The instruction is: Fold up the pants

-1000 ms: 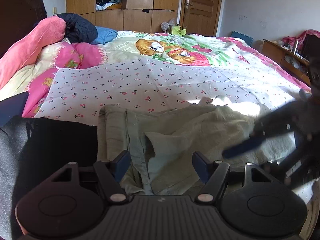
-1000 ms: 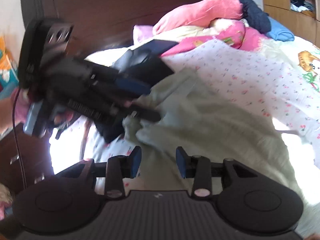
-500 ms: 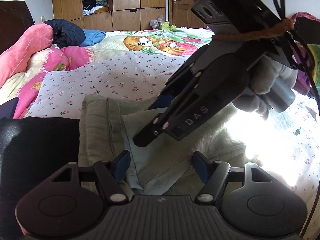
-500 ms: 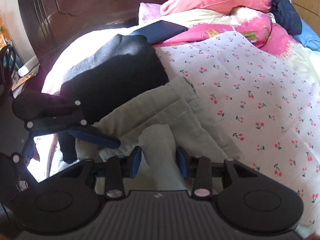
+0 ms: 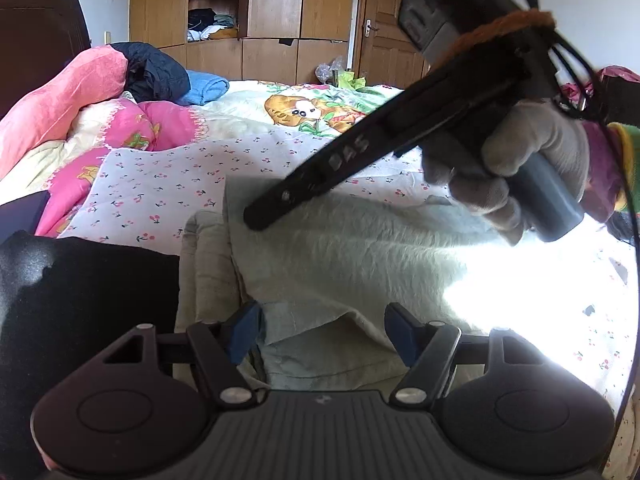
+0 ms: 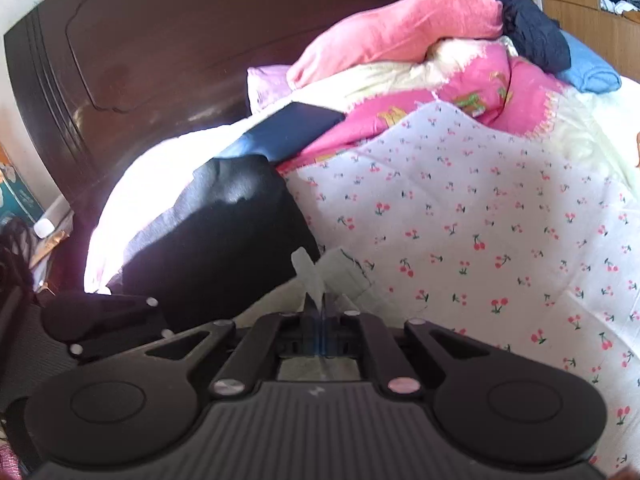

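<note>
Pale green pants (image 5: 340, 256) lie partly folded on the cherry-print sheet (image 5: 168, 184). My left gripper (image 5: 324, 328) is open, its blue pads either side of the near pants edge. My right gripper (image 6: 320, 312) is shut on a pinch of the pants fabric (image 6: 308, 268). In the left wrist view the right gripper (image 5: 256, 220) reaches across the pants from the upper right, its tip at the far left corner of the folded layer, held by a grey-gloved hand (image 5: 520, 168).
A folded black garment (image 5: 80, 288) lies left of the pants, also in the right wrist view (image 6: 224, 232). Pink quilts and a navy jacket (image 5: 156, 72) are piled by the dark headboard (image 6: 160, 40). Wardrobe (image 5: 248, 12) and door stand beyond the bed.
My right gripper has closed on the pants fabric and carried the layer left across the pants. The left gripper has stayed open at the near edge.
</note>
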The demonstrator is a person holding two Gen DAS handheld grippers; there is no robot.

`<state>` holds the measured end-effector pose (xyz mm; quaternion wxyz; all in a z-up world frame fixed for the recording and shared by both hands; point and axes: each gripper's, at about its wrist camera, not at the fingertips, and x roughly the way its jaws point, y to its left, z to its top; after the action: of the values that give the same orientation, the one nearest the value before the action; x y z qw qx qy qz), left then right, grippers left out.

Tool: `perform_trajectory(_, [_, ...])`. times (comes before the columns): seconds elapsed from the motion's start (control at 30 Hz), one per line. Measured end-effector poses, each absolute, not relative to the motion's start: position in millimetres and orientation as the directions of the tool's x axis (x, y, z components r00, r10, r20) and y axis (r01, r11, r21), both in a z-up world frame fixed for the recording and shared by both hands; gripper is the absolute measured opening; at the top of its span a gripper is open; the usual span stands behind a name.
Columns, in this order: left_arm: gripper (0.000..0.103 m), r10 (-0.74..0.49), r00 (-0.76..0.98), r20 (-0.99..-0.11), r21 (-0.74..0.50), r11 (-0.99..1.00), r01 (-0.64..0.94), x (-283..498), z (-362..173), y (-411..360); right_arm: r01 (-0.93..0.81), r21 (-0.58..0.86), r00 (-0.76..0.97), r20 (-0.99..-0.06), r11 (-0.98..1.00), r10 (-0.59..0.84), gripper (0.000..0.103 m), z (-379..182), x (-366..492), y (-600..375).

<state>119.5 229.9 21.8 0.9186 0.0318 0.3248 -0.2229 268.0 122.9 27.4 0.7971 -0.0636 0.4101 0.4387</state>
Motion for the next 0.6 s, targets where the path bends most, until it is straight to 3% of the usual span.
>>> perform_trajectory(0.1, [0.080, -0.362, 0.696, -0.620, -0.054, 0.905, 0.423, 116.4, 22.6, 227.7, -0.729, 0.209, 0.317, -0.740, 0.651, 0.593, 0.010, 4.4, 271.9, 130.7])
perform_trajectory(0.17, [0.080, -0.356, 0.695, -0.624, -0.040, 0.903, 0.427, 114.3, 25.6, 226.9, -0.728, 0.177, 0.336, -0.750, 0.662, 0.570, 0.021, -0.8, 269.4, 131.9])
perform_trajectory(0.23, [0.080, -0.376, 0.700, -0.608, -0.035, 0.893, 0.449, 113.4, 33.7, 224.9, -0.734, 0.196, 0.328, -0.736, 0.650, 0.592, 0.024, 4.5, 265.5, 127.1])
perform_trajectory(0.27, [0.080, -0.393, 0.705, -0.590, -0.037, 0.886, 0.462, 114.0, 38.8, 222.4, -0.744, 0.199, 0.325, -0.727, 0.639, 0.605, 0.030, 9.4, 262.7, 124.5])
perform_trajectory(0.43, [0.081, -0.434, 0.707, -0.559, -0.065, 0.872, 0.485, 137.3, 34.6, 201.2, -0.711, 0.133, 0.454, -0.664, 0.691, 0.594, 0.037, 45.0, 245.9, 88.2])
perform_trajectory(0.6, [0.080, -0.310, 0.639, -0.704, -0.052, 0.920, 0.389, 167.0, -10.8, 194.1, -0.489, 0.130, 0.586, -0.684, 0.863, 0.435, 0.039, 49.8, 215.5, -12.9])
